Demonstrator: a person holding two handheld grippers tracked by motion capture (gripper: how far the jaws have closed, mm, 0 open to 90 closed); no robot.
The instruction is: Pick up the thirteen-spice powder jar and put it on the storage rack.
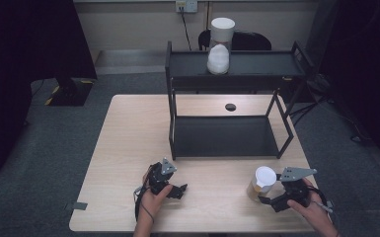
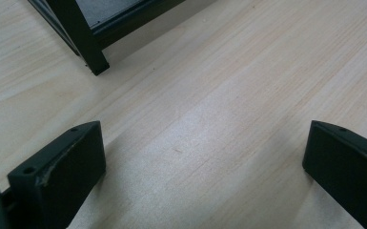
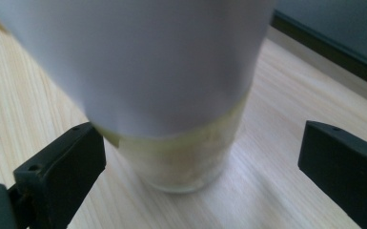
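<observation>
The left tongs (image 1: pixel 180 190) rest low over the bare surface (image 1: pixel 128 148) near its front edge, jaws spread wide and holding nothing; in the left gripper view a corner leg of the black shelf rack (image 2: pixel 88 47) stands ahead of them. Little can go wrong on that side, unless the hand swings forward and knocks that leg.

In the middle, the rack (image 1: pixel 227 133) carries a tall white-lidded jar (image 1: pixel 220 47) on its top shelf, well apart from both hands.

On the right is the likelier trouble. A small jar (image 1: pixel 262 183) with a white lid and pale yellowish contents stands upright on the surface, just in front of the right tongs (image 1: pixel 265 201). In the right gripper view the jar (image 3: pixel 181 152) sits between the parted jaws, closer to the left one, and neither jaw appears to touch it. If they close from here, the near jaw may meet the glass first and shove or tip the jar (it looks top-heavy under that broad lid). A grip low on the rounded base could also slip when lifted.
</observation>
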